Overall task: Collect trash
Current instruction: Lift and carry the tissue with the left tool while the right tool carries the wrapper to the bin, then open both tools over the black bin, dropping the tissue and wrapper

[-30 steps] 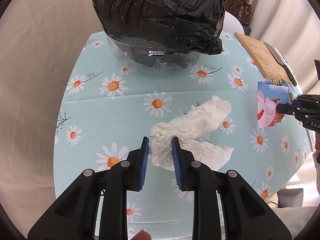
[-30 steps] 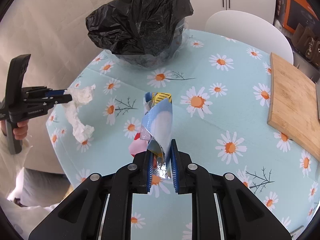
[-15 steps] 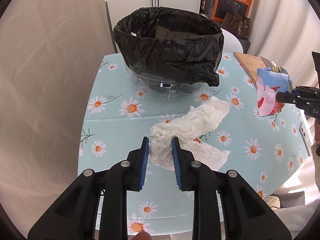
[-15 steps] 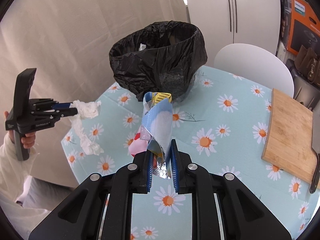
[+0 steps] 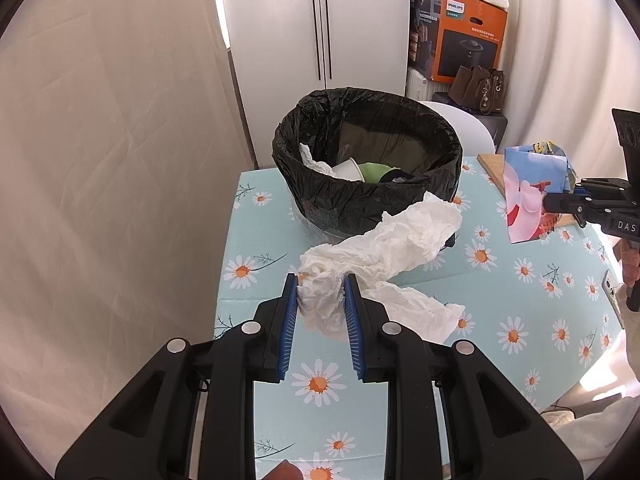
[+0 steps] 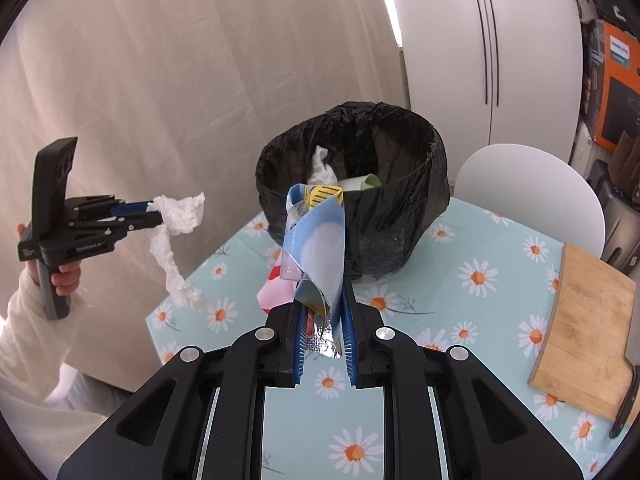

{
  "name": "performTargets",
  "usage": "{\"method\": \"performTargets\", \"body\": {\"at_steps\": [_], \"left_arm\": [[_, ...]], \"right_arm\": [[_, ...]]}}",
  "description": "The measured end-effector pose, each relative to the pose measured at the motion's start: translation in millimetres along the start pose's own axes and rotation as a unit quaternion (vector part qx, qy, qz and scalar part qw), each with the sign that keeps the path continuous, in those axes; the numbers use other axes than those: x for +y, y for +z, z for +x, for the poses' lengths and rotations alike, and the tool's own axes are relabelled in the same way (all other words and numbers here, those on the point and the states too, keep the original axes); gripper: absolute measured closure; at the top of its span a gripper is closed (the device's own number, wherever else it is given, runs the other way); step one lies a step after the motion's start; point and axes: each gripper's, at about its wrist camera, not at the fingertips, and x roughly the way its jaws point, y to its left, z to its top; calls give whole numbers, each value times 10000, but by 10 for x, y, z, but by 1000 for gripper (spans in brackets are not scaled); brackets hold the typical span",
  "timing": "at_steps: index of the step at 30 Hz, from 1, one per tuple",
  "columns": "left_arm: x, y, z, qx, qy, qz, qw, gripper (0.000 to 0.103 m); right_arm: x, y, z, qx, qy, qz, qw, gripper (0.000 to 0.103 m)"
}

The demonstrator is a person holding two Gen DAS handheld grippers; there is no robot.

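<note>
My left gripper (image 5: 320, 284) is shut on a crumpled white paper towel (image 5: 384, 248) and holds it in the air above the table, short of the bin. It also shows in the right wrist view (image 6: 154, 214) with the towel (image 6: 176, 240) dangling. My right gripper (image 6: 322, 316) is shut on a blue and pink snack wrapper (image 6: 320, 248), raised in front of the bin; the wrapper also shows in the left wrist view (image 5: 532, 196). The bin with a black bag (image 5: 368, 160) (image 6: 360, 200) stands on the table and holds tissue and cups.
The round table has a light blue daisy cloth (image 5: 520, 320). A wooden cutting board (image 6: 584, 328) with a knife (image 6: 628, 396) lies at the right. A white chair (image 6: 532, 196) stands behind the table. A beige curtain (image 5: 100, 160) hangs at the left.
Both grippers have risen with their trash and now look down into the bin's opening. The towel has lifted off the table. The grips are unchanged.
</note>
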Motion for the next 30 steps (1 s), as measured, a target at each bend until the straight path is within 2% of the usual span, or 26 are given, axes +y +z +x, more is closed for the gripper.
{"method": "performTargets", "body": {"at_steps": [12, 17, 25, 30], "left_arm": [[358, 625, -32, -532, 144, 3, 9985, 79], [453, 970, -23, -796, 129, 260, 9964, 79], [456, 1438, 184, -1057, -141, 634, 9923, 78], [453, 1612, 535, -955, -420, 782, 9915, 78]], "right_arm": [[-58, 583, 16, -424, -124, 84, 9990, 88], [-98, 822, 50, -589, -109, 235, 9979, 88], [-135, 1107, 225, -580, -353, 227, 9974, 88], [-189, 1228, 391, -509, -472, 310, 9971, 88]]}}
